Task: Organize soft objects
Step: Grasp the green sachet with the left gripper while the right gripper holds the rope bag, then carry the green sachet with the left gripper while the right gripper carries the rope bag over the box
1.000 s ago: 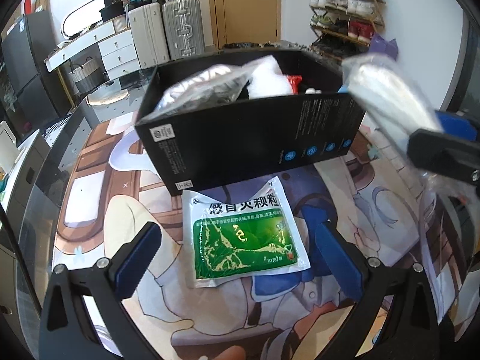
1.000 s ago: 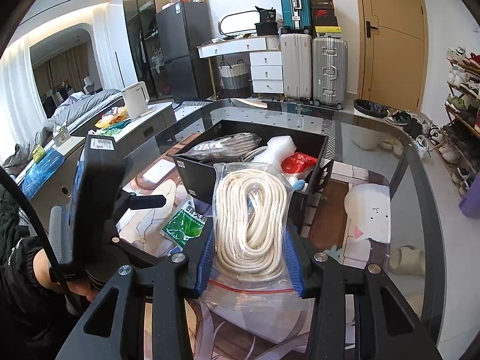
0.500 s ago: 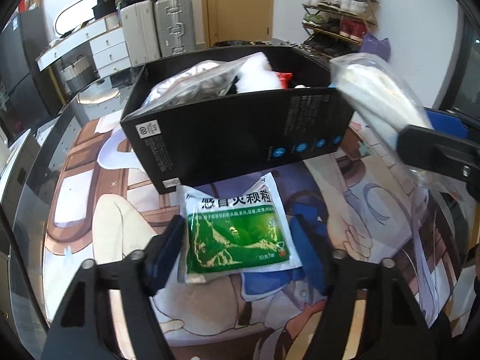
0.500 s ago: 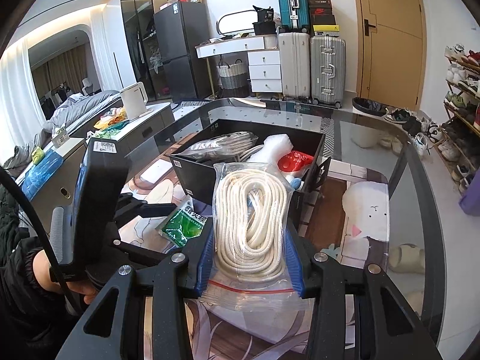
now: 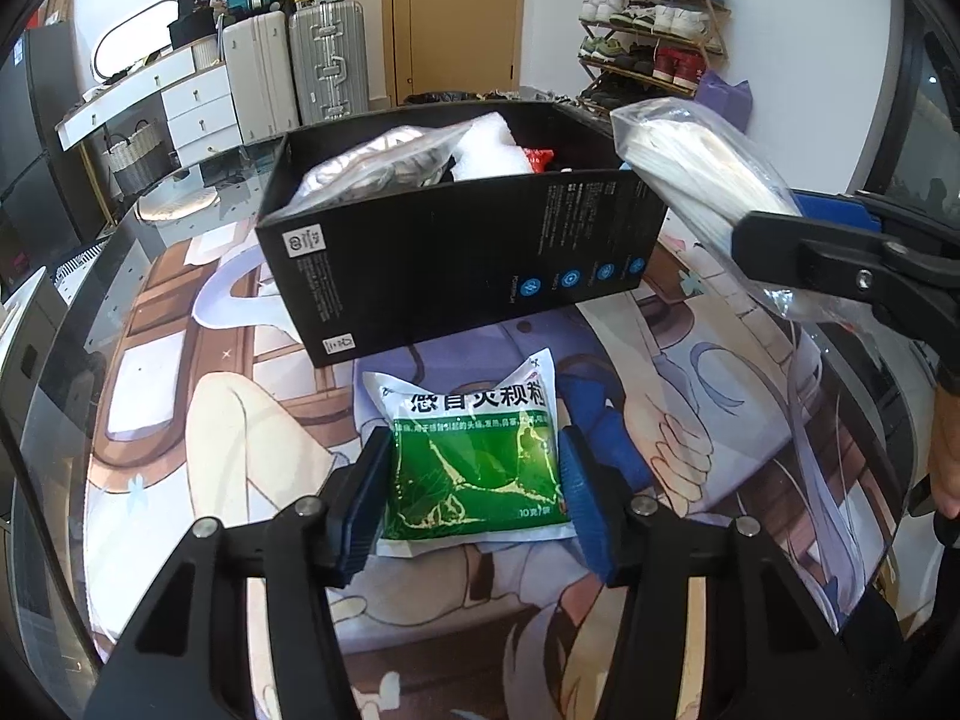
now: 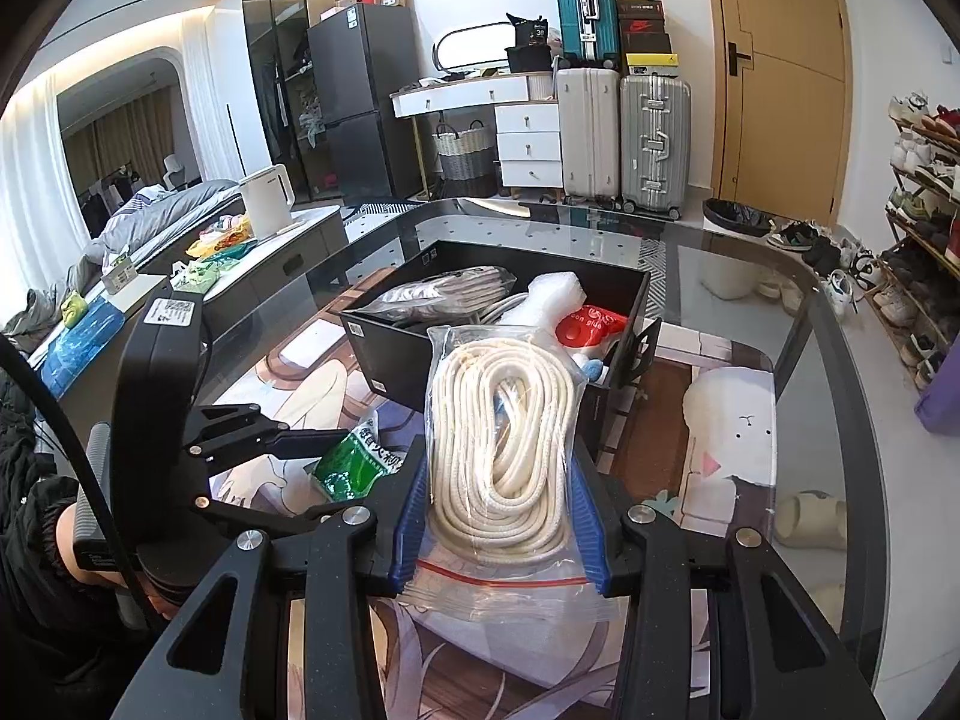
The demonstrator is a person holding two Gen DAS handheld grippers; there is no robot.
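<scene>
A green and white medicine pouch (image 5: pixel 477 456) lies on the printed mat in front of a black box (image 5: pixel 456 264). My left gripper (image 5: pixel 474 486) has closed around the pouch, its blue pads touching both sides. The pouch also shows in the right wrist view (image 6: pixel 354 462). My right gripper (image 6: pixel 501 504) is shut on a clear zip bag of white rope (image 6: pixel 504 420), held in the air near the box (image 6: pixel 498 324). The bag also shows in the left wrist view (image 5: pixel 702 174), at the right.
The box holds a silvery bag (image 6: pixel 444 294), white bubble wrap (image 6: pixel 552 300) and a red packet (image 6: pixel 591 324). It stands on a glass table (image 6: pixel 798 324) with a printed mat (image 5: pixel 180 420). Suitcases (image 6: pixel 624 138) and a shoe rack (image 5: pixel 648 30) stand beyond.
My left gripper has moved forward over the green pouch and its jaws have closed in from wide open to touching the pouch. My right gripper keeps hold of the rope bag, nearly still.
</scene>
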